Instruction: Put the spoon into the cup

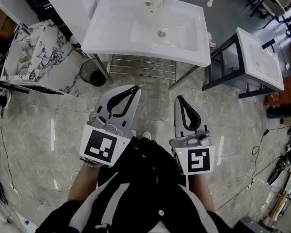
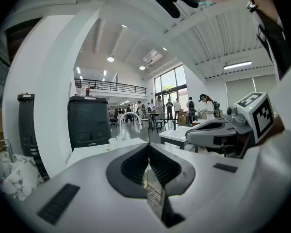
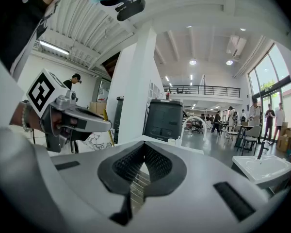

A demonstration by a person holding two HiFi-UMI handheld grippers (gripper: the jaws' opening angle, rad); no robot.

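Note:
A pale cup (image 1: 158,0) stands on the back ledge of a white washbasin (image 1: 102,38), next to the tap; it is small in the left gripper view (image 2: 112,143) and in the right gripper view (image 3: 171,141). My left gripper (image 1: 136,87) (image 2: 148,145) is shut on a thin golden spoon (image 2: 148,130), whose end pokes past the tips (image 1: 141,85) and shows as a yellow stick (image 3: 108,127). My right gripper (image 1: 179,98) (image 3: 144,143) is shut and holds nothing. Both grippers hang side by side over the floor, well short of the basin and cup.
A marble-patterned basin (image 1: 34,57) stands at the left with a black bin (image 1: 91,73) beside it. A second white basin on a dark frame (image 1: 262,57) is at the right. Cables (image 1: 262,144) lie on the floor. People stand far off in the hall.

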